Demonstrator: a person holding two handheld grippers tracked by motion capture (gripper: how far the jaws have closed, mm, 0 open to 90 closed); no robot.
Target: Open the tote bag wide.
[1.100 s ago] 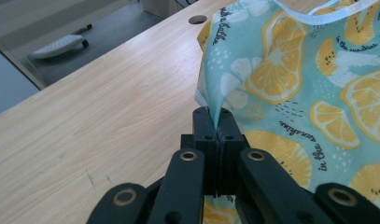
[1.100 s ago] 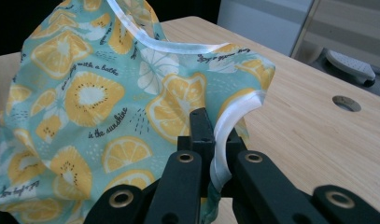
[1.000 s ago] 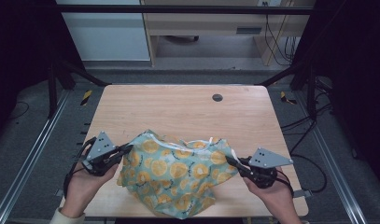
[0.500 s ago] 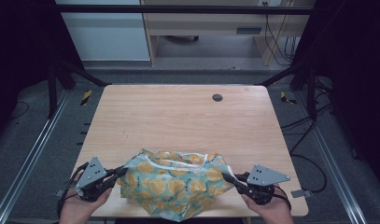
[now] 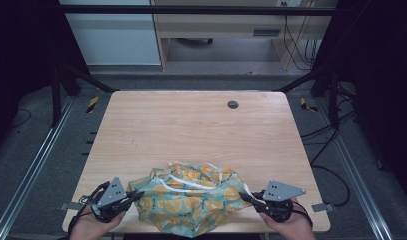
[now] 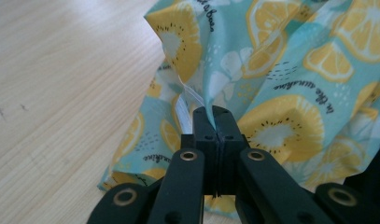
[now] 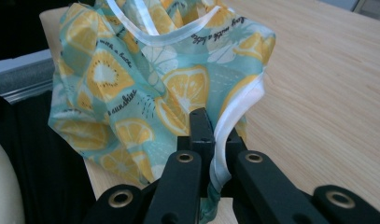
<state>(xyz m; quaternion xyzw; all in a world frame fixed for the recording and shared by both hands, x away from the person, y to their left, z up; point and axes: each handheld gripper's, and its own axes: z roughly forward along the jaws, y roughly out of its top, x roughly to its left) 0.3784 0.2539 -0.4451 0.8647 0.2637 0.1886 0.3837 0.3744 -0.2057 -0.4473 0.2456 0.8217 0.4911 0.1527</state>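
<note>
- At the worktop's (image 5: 191,125) near edge, the lemon-print fabric bag (image 5: 191,202) has come down and now rests bunched.
- Left gripper (image 5: 133,196) and right gripper (image 5: 245,197) remain clamped on its opposite edges; spreading it flat likely comes next.

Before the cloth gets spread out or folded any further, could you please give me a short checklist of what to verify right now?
1. Left gripper clamped on the lemon-print cloth: ok, fabric is pinched between the shut jaws.
2. Right gripper clamped on the cloth's white-trimmed edge: ok.
3. Cloth lying flat: not ok, it is bunched and rumpled between the grippers.
4. Cloth fully on the table: not ok, its near part hangs over the front edge.
5. Room to spread: ok, bare wood beyond the cloth, apart from a small dark round thing far off.
6. Matching corners held: cannot tell.
</note>
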